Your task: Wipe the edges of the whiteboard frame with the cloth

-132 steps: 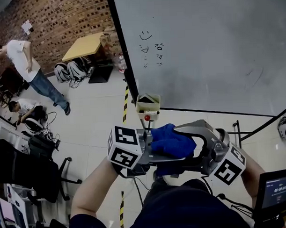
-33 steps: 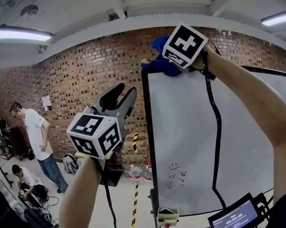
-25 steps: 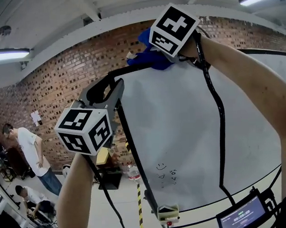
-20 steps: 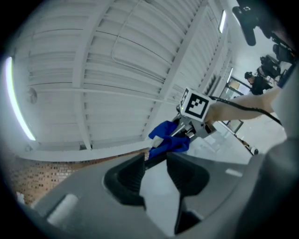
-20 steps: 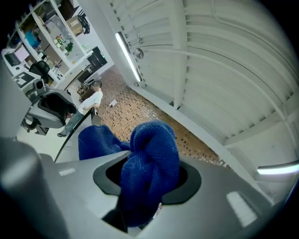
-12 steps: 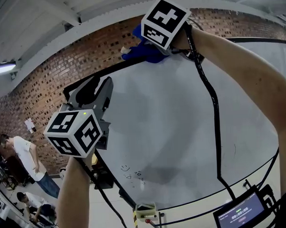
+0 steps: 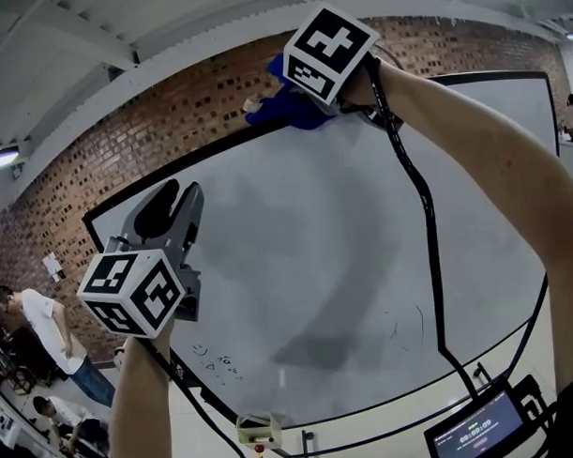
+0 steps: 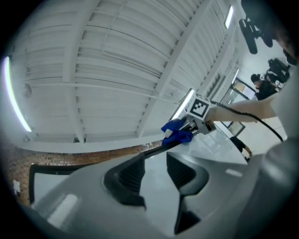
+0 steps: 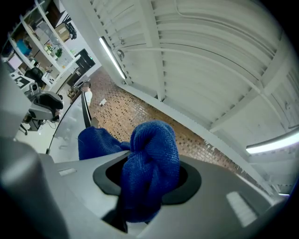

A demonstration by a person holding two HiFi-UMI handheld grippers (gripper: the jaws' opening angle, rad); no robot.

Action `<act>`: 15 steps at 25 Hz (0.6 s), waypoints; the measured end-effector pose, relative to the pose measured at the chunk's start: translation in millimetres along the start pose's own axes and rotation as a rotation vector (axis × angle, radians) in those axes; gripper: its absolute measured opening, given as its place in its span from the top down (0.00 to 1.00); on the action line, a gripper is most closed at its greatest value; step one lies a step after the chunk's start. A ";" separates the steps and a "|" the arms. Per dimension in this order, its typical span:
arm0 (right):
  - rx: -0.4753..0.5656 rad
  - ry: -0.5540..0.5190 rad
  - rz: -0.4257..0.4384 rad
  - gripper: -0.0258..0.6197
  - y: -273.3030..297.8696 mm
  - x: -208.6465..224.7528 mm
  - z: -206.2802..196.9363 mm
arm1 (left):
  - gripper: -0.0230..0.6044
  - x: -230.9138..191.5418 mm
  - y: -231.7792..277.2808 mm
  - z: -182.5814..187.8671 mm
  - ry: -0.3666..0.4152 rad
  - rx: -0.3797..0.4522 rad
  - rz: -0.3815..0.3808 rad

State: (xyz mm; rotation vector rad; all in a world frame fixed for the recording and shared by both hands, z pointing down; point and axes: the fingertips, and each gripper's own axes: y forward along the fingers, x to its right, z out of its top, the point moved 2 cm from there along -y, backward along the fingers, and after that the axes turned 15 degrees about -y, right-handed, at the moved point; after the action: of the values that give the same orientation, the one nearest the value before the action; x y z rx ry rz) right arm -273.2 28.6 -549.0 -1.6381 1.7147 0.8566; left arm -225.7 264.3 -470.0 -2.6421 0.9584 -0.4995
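Blue microfibre cloth (image 7: 284,109) against the top edge of the black whiteboard frame (image 7: 209,153), upper centre.
Jaws of your right gripper (image 9: 148,179) grasp it; those of your left gripper (image 7: 177,194), lower left, are clenched empty.

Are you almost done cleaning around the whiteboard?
Probably not. Done: the blue cloth is clamped in the jaws of the right gripper. Happening now: it sits on the top edge of the whiteboard frame. Likely left: the rest of that edge, plus the side and bottom edges. Which parts are already clean doesn't show.
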 end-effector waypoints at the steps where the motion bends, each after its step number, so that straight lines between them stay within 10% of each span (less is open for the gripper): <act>1: -0.004 0.009 -0.001 0.70 -3.0 7.3 -8.7 | 0.73 6.2 4.5 0.4 -0.004 -0.005 -0.004; 9: -0.045 0.060 -0.065 0.70 -10.4 15.5 -81.9 | 0.73 33.2 8.5 -41.7 -0.033 0.018 -0.062; 15: -0.077 0.055 -0.086 0.70 3.4 53.6 -48.3 | 0.73 13.1 36.9 -6.7 -0.054 0.013 -0.094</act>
State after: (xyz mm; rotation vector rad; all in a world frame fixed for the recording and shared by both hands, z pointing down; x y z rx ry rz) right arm -278.9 -42.2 -562.3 -1.7884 1.6537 0.8536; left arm -239.7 227.5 -474.9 -2.6846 0.8155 -0.4511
